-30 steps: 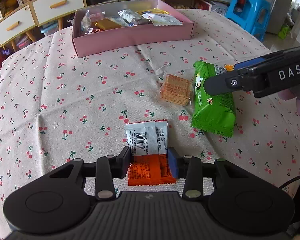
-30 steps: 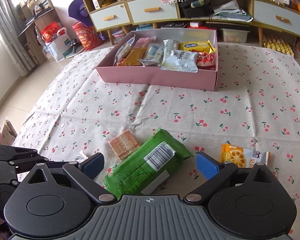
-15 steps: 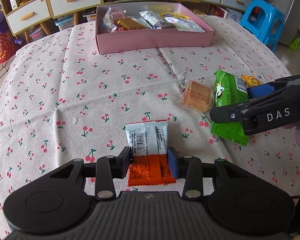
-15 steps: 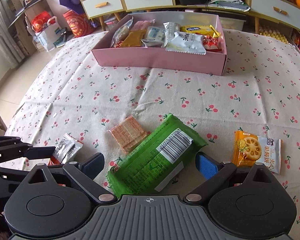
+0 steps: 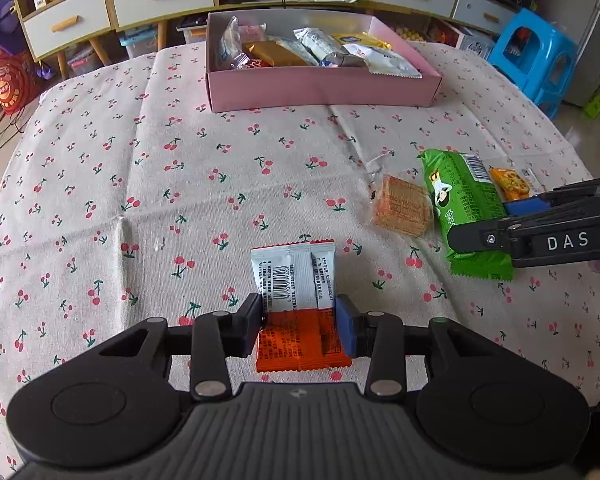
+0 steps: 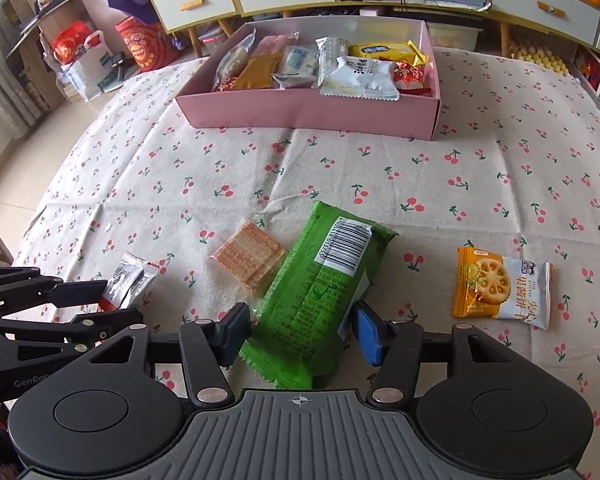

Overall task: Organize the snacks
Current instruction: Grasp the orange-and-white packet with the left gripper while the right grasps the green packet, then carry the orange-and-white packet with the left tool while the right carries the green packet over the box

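My left gripper (image 5: 299, 328) is pinched tight on the orange-and-silver packet (image 5: 296, 304) at bottom centre of the left view, fingers touching both edges, while my right gripper (image 6: 298, 332) straddles the green packet (image 6: 320, 300) low centre in the right view w/ jaws partly open, a gap still showing on the blue-pad side, so no grip yet. Pink box (image 5: 320, 88), already pretty full, sits top centre. Risk: slick foil slips out mid-carry, or closing the right also nips the clear-wrapped wafers (image 6: 249, 257) touching the green pack's left edge.
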A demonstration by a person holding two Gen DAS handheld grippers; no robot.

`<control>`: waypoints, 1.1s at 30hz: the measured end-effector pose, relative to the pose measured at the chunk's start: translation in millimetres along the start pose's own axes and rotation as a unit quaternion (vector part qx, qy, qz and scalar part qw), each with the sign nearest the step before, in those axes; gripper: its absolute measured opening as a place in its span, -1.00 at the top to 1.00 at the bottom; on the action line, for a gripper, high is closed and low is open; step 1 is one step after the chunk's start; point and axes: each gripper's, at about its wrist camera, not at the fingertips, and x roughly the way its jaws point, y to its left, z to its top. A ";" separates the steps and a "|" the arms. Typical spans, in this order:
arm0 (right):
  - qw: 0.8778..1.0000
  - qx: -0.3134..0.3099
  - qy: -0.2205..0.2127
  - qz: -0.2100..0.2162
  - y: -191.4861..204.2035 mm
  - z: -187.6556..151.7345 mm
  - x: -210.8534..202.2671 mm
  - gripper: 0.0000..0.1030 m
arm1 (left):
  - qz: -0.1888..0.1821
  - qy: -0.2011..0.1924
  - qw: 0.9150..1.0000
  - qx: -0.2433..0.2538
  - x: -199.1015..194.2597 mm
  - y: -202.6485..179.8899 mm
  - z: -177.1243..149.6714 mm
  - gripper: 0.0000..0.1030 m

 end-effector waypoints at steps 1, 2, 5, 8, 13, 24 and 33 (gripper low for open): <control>1.000 0.001 -0.001 0.000 -1.1 0.3 -1.5 0.01 | -0.001 0.000 1.000 -0.001 -0.1 0.3 0.4 0.30; 1.000 0.002 -0.003 0.001 -2.1 0.8 -3.3 0.04 | -0.001 -0.001 1.000 -0.002 -0.2 0.4 0.7 0.30; 1.000 0.003 -0.009 0.005 -4.4 3.1 -9.7 0.09 | -0.002 -0.002 1.000 -0.005 -0.3 0.4 2.0 0.30; 1.000 0.007 -0.016 0.011 -6.8 5.9 -16.0 0.13 | -0.003 -0.004 1.000 -0.008 -1.1 1.5 3.0 0.30; 0.999 0.013 -0.025 0.022 -7.8 9.8 -24.5 0.14 | -0.004 -0.009 1.000 -0.014 -2.4 4.3 5.6 0.30; 0.998 0.021 -0.035 0.040 -7.9 14.4 -35.2 0.15 | -0.010 -0.025 0.999 -0.040 -10.5 16.1 16.2 0.30; 0.996 0.032 -0.054 0.064 -10.6 22.8 -48.8 0.15 | -0.015 -0.040 0.997 -0.061 -16.3 22.3 27.9 0.30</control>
